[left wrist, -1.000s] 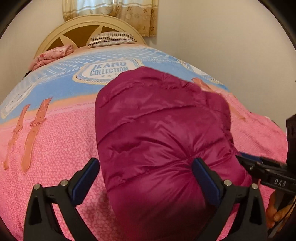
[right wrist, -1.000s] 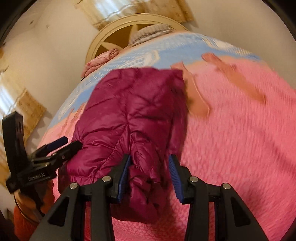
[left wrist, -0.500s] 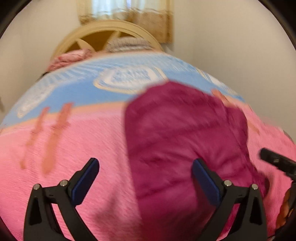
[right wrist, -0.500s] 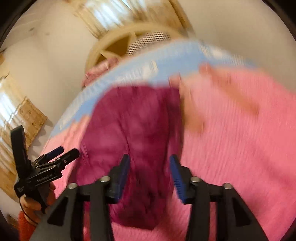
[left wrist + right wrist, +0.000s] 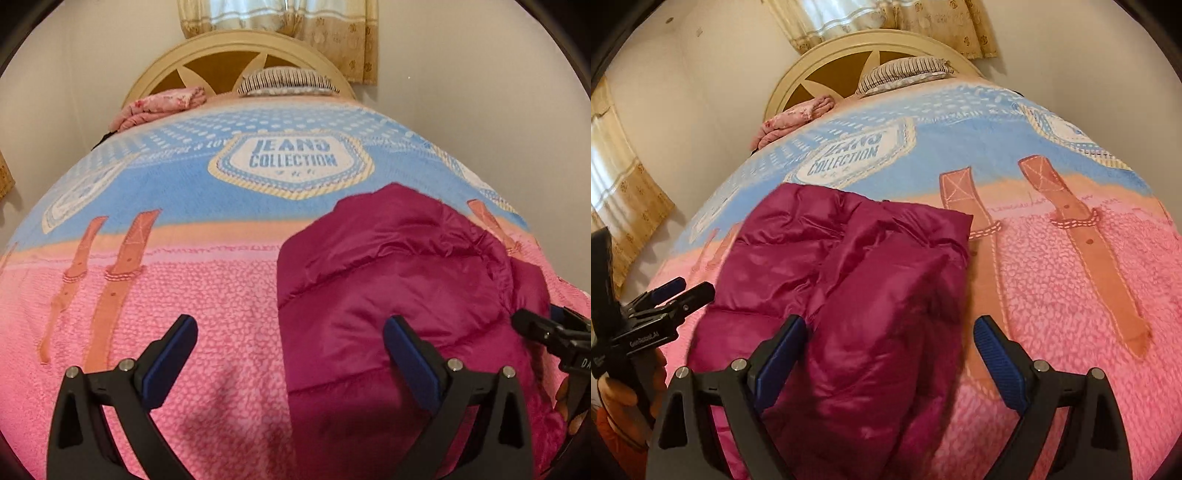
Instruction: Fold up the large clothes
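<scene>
A bed covered by a pink and blue "JEANS COLLECTION" blanket (image 5: 177,295) fills my view, with a striped pillow (image 5: 286,82) and a bundled pink floral cloth (image 5: 162,105) at its headboard end. A folded magenta puffer jacket (image 5: 849,295) lies on the pink half, near the bed's foot edge. My left gripper (image 5: 290,363) is spread wide, its right finger above the jacket's left part, and my right gripper (image 5: 888,356) is also spread wide over the jacket's near end, clasping nothing.
</scene>
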